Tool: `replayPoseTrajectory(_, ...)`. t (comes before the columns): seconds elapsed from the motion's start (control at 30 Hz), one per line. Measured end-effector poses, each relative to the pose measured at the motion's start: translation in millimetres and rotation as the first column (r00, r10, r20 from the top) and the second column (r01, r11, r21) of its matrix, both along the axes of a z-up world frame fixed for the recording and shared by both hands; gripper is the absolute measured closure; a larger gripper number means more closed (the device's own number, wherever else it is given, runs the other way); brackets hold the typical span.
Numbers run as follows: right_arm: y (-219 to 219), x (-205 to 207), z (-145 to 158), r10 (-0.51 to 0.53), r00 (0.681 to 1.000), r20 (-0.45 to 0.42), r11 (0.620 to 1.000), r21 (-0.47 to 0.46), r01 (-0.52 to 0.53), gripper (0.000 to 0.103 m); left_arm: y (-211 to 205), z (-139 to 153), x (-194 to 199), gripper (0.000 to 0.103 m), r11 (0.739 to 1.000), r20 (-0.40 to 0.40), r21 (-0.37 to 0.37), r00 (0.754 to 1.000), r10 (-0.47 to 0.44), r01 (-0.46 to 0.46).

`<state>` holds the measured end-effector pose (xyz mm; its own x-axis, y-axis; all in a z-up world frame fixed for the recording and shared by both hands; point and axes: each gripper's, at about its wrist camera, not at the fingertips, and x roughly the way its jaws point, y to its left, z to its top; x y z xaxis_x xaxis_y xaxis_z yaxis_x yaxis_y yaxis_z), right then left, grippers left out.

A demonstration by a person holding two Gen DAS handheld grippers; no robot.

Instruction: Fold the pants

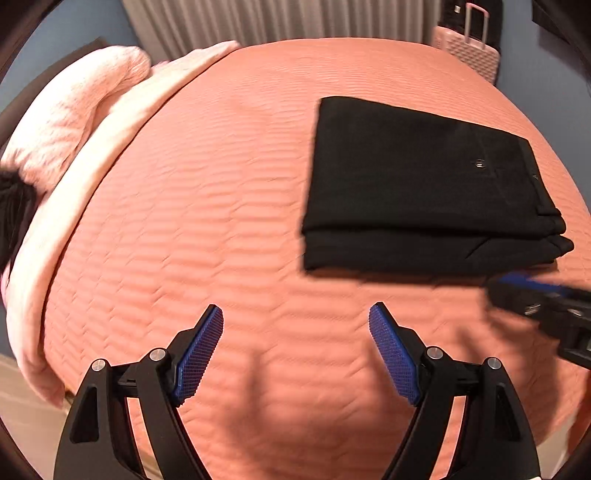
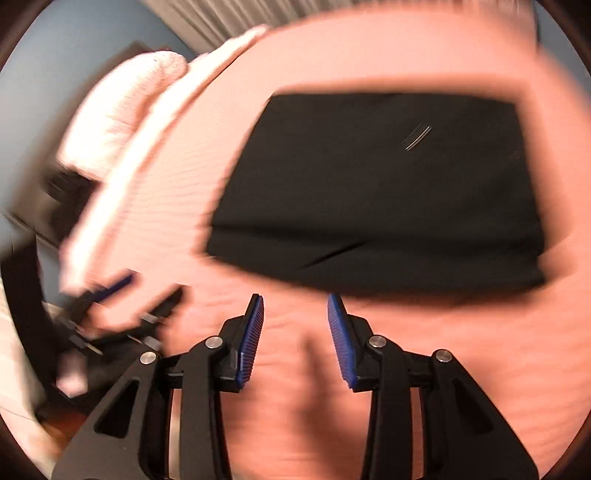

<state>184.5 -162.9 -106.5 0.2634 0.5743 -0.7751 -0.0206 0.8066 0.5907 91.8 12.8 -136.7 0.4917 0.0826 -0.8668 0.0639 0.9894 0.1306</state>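
No brand, label or legible writing is seen on any item; only a small metal button is made out on the top layer of the black pants, twd their right end.

The pants are laid folded into a compact rectangle on the salmon quilted bedspread, right of centre in the left wrist view, neither gripper touching them. Several layers are stacked, the layered edges shown along the near side. The long axis is run roughly left-right across the bed; the waistband end w/ the button is pointed right, the folded end left.

A pale pink knitted blanket is heaped at the far left of the bed, w/ a lighter pink sheet edge run beside it. A pink hard-shell suitcase is stood beyond the far right corner, grey pleated curtains behind. Nothing is placed between the grippers and the pants.

The left gripper is held over bare bedspread, near and left of the pants, fingers spread wide, nothing between them. The right gripper is held just near of the pants' near edge, fingers parted moderately, narrower than the left, nothing gripped. The right wrist view is heavily motion-blurred, so fine detail there cannot be told. The right gripper is also glimpsed, blurred, at the right edge of the left wrist view.
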Motion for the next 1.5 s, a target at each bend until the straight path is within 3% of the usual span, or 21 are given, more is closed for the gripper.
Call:
replayPoseTrajectory(0.07,11.1,6.6,-12.5,-0.065,0.997,-0.031,0.997,0.034,0.067,0.067,10.2,-2.0,-6.8,0.024,1.000,-0.007,0.028,1.000,0.006,-0.005)
replayPoseTrajectory(0.17,9.2,14.5,-38.5,-0.210,0.970,-0.118,0.963,0.144,0.226,0.067,20.3,-3.8,-10.2,0.024,1.000,-0.017,0.029,1.000,0.012,-0.011)
replayPoseTrajectory(0.3,-4.4,26.4,-56.8,-0.387,0.907,-0.163,0.872,0.254,0.418,0.067,28.6,0.3,-11.7,0.024,1.000,-0.009,-0.012,1.000,0.002,-0.002)
replayPoseTrajectory(0.37,-5.2,29.9,-60.9,-0.444,0.880,-0.170,0.836,0.275,0.474,0.067,29.2,2.6,-10.2,0.024,1.000,0.004,-0.018,1.000,-0.004,0.004)
replayPoseTrajectory(0.57,3.9,39.6,-62.8,-0.529,0.836,-0.146,0.786,0.288,0.548,0.058,29.4,9.8,0.0,0.024,0.998,0.035,-0.059,0.999,0.001,0.001)
replayPoseTrajectory(0.6,5.8,36.4,-63.6,-0.544,0.828,-0.137,0.778,0.289,0.558,0.060,29.4,10.3,1.2,0.024,0.998,0.037,-0.061,0.999,0.001,0.001)
replayPoseTrajectory(0.67,-1.7,28.9,-63.9,-0.524,0.844,-0.113,0.803,0.265,0.534,0.081,28.9,12.9,5.1,0.024,0.998,0.043,-0.057,0.999,0.002,0.000)
replayPoseTrajectory(0.77,-3.3,12.0,-62.7,-0.488,0.867,-0.099,0.829,0.258,0.496,0.092,30.0,18.8,9.7,0.024,0.999,0.064,-0.053,0.998,0.003,0.000)
replayPoseTrajectory(0.93,-1.3,-1.1,-41.2,-0.393,0.919,0.036,0.915,0.119,0.386,0.094,26.6,23.3,24.9,0.024,1.000,0.080,-0.015,0.997,-0.017,0.019)
replayPoseTrajectory(1.03,-10.5,-5.7,-29.4,-0.311,0.949,0.044,0.949,0.069,0.308,0.081,15.3,27.5,40.6,0.024,0.999,0.094,-0.002,0.995,-0.039,0.039)
replayPoseTrajectory(1.13,-33.6,-18.4,11.9,-0.221,0.961,0.163,0.973,-0.026,0.228,0.081,1.8,36.5,57.4,0.024,0.996,0.124,-0.024,0.989,-0.078,0.081)
replayPoseTrajectory(1.23,-75.3,-10.2,55.4,-0.191,0.923,0.335,0.928,-0.245,0.281,0.062,-23.8,38.3,84.0,0.024,0.989,0.125,-0.055,0.984,-0.129,0.137)
replayPoseTrajectory(1.3,-98.1,12.7,60.5,-0.145,0.910,0.388,0.883,-0.364,0.296,0.062,-48.7,36.4,102.1,0.024,0.984,0.119,-0.049,0.980,-0.162,0.168)
replayPoseTrajectory(1.43,-112.5,44.5,35.2,-0.066,0.939,0.337,0.802,-0.543,0.251,0.063,-96.1,-2.0,136.8,0.023,0.982,0.045,0.011,0.981,-0.186,0.186)
replayPoseTrajectory(1.5,-115.9,52.5,6.7,-0.044,0.969,0.245,0.779,-0.598,0.187,0.063,-106.2,-24.3,143.3,0.023,0.984,-0.014,0.025,0.984,-0.178,0.178)
